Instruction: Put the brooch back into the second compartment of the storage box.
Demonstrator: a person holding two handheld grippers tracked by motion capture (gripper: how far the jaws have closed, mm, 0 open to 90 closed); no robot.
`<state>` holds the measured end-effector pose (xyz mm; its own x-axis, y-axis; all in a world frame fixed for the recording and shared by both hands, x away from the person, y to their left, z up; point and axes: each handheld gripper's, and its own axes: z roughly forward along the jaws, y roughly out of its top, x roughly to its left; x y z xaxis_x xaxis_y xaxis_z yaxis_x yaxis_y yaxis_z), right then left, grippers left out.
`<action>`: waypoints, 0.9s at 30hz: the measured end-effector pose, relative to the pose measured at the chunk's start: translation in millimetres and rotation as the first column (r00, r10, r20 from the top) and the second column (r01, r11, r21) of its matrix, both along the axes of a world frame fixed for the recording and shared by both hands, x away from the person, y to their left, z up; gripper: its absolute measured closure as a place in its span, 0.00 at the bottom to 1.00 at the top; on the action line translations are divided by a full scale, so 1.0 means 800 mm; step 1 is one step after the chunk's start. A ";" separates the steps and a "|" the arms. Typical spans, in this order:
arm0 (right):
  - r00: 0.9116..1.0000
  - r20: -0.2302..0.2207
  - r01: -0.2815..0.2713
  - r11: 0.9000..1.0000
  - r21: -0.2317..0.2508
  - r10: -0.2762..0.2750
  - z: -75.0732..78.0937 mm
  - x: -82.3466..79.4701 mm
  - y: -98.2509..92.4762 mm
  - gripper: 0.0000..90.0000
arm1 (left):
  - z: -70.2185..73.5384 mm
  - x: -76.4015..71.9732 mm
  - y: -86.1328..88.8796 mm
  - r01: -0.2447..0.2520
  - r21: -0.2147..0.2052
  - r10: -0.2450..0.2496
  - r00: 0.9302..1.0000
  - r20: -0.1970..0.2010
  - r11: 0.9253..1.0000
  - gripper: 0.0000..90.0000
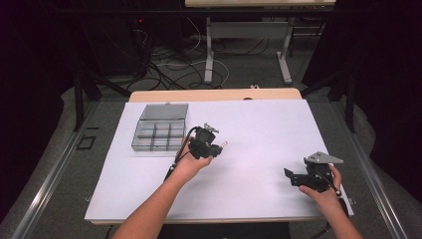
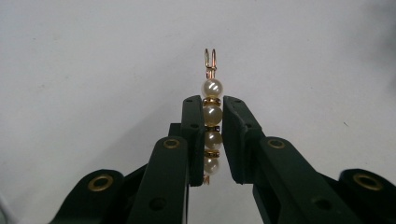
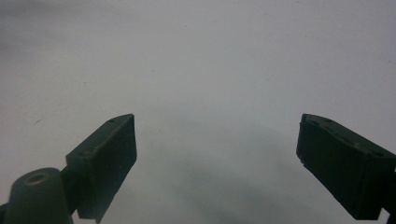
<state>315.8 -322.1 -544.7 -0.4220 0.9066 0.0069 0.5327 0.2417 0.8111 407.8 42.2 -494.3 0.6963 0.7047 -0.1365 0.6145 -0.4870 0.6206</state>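
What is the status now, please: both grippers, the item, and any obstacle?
Left gripper shut on pearl bead pin, held above the white table. Right gripper open, empty. Compartment box open beside left gripper. Nothing in the way.

A short pin of four cream pearl beads (image 2: 212,126) strung in a row, with thin gold spacer rings between them and a small gold wire loop at its far end, is pinched between the black fingers (image 2: 193,135) of the left gripper (image 2: 212,140). It lies straight along the fingers; the top pearl and the loop stick out past their tips, above the white desk (image 2: 93,70). In the high view its tip (image 1: 225,144) shows just right of that gripper.
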 end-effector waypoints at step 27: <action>1.000 -0.006 0.003 1.000 0.002 -0.003 0.000 0.000 0.000 0.13 | 0.029 0.025 0.058 -0.119 -0.036 0.120 0.992 0.032 0.992 0.88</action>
<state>315.7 -322.0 -544.7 -0.4193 0.9078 0.0114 0.5380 0.2384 0.8085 427.5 88.6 -471.4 0.6117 0.7787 -0.1396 0.6456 -0.3894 0.6569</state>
